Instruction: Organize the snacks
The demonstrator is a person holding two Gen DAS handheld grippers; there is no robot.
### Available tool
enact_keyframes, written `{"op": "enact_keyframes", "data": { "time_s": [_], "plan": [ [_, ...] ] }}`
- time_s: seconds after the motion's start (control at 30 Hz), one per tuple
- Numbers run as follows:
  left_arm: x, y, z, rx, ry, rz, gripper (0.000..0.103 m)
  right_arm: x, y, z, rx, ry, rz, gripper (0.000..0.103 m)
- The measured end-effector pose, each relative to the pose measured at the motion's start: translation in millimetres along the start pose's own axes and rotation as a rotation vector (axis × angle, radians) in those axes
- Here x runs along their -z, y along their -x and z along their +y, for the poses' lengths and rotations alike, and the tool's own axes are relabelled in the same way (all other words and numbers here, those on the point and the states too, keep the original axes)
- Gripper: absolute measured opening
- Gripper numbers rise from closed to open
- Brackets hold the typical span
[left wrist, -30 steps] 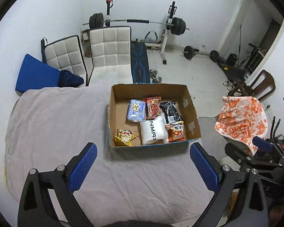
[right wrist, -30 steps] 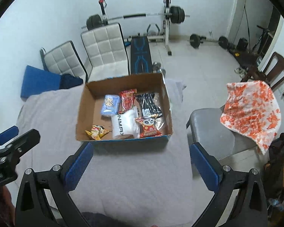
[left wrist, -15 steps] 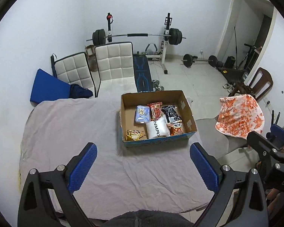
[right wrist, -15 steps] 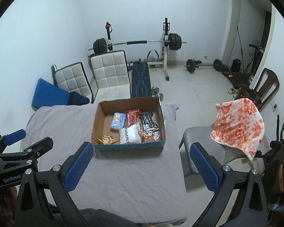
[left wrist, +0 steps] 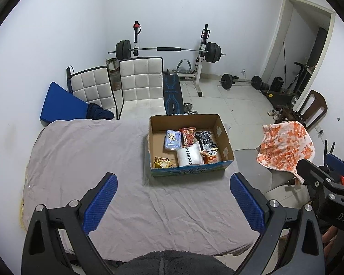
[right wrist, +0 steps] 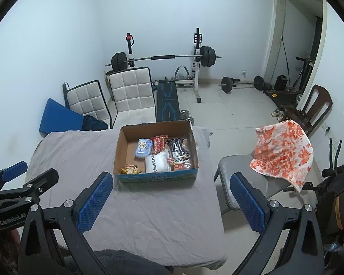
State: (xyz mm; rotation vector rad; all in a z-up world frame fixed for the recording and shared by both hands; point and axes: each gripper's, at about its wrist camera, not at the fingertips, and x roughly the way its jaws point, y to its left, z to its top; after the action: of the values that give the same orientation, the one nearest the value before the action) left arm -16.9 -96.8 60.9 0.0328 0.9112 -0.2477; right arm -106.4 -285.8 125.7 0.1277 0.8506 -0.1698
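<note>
Both grippers, left (left wrist: 173, 202) and right (right wrist: 170, 202), held back and high with jaws wide and empty, probably for overview, with the snacks (left wrist: 187, 145) gathered in the cardboard box (left wrist: 222, 129) at the far right of the table (left wrist: 80, 155).

The right gripper (right wrist: 172, 201) hangs spread wide above the table (right wrist: 153, 217), short of the snack box (right wrist: 156, 178).
</note>
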Motion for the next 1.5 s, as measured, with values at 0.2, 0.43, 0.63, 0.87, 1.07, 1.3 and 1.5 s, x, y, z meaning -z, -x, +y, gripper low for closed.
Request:
{"op": "enact_keyframes", "data": {
  "time_s": [0.2, 0.43, 0.63, 0.87, 1.07, 1.3, 1.5],
  "plan": [
    [0.4, 1.4, 6.0, 0.002, 0.014, -0.004, 0.101, 0.2, 5.6, 9.0, -0.005, 0.022, 0.004, 0.103],
    [1.0, 4.8, 12.7, -0.008, 0.035, -0.02, 0.101, -1.5, 2.5, 13.2, -0.001, 0.027, 0.003, 0.103],
    [2.4, 5.9, 16.8, -0.007, 0.044, -0.024, 0.101, -4.5, -6.0, 15.2, 0.001, 0.029, 0.002, 0.103],
    [3.2, 7.0, 19.3, -0.01, 0.052, -0.023, 0.101, -6.2, -8.7, 14.7, 0.002, 0.025, 0.004, 0.103],
    [4.0, 9.3, 22.7, -0.016, 0.059, -0.024, 0.101, -4.9, -11.2, 15.4, 0.007, 0.025, 0.004, 0.103],
    [5.6, 12.2, 16.9, -0.033, 0.034, -0.026, 0.101, -0.8, -10.5, 15.6, 0.018, 0.022, -0.005, 0.103],
    [5.3, 11.8, 11.5, -0.032, 0.018, -0.027, 0.101, 2.2, -7.8, 12.2, 0.024, 0.016, -0.011, 0.103]
  ]
}}
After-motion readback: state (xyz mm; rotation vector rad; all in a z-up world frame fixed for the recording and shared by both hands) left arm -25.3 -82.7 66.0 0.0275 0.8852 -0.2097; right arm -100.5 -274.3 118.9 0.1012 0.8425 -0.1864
